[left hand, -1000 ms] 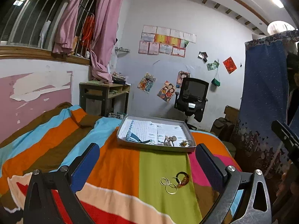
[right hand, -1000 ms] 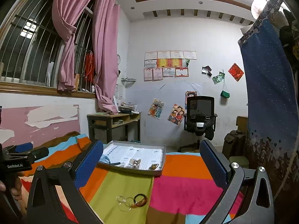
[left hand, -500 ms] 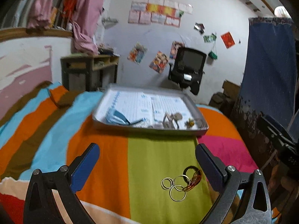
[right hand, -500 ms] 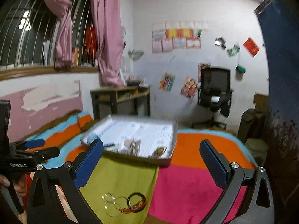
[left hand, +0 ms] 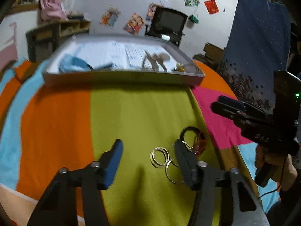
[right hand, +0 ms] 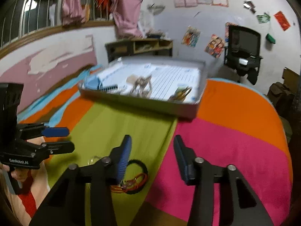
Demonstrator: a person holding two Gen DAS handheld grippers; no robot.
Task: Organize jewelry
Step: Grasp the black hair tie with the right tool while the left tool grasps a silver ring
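While both dipped closer — left tool (left hand: 147, 146) narrower, released | right tool (right hand: 152, 146) likewise | bangles (left hand: 160, 157)

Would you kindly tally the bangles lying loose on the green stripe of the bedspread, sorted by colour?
Silver bangles: 3, the rightmost partly behind a finger of the left gripper
Black bangle: 1
Orange-red bangles: cannot count; a blurred bundle
Total: 4, plus the bundle

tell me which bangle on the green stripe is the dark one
The black bangle, farthest from the left gripper, beside the orange cord; the other rings are pale metal.
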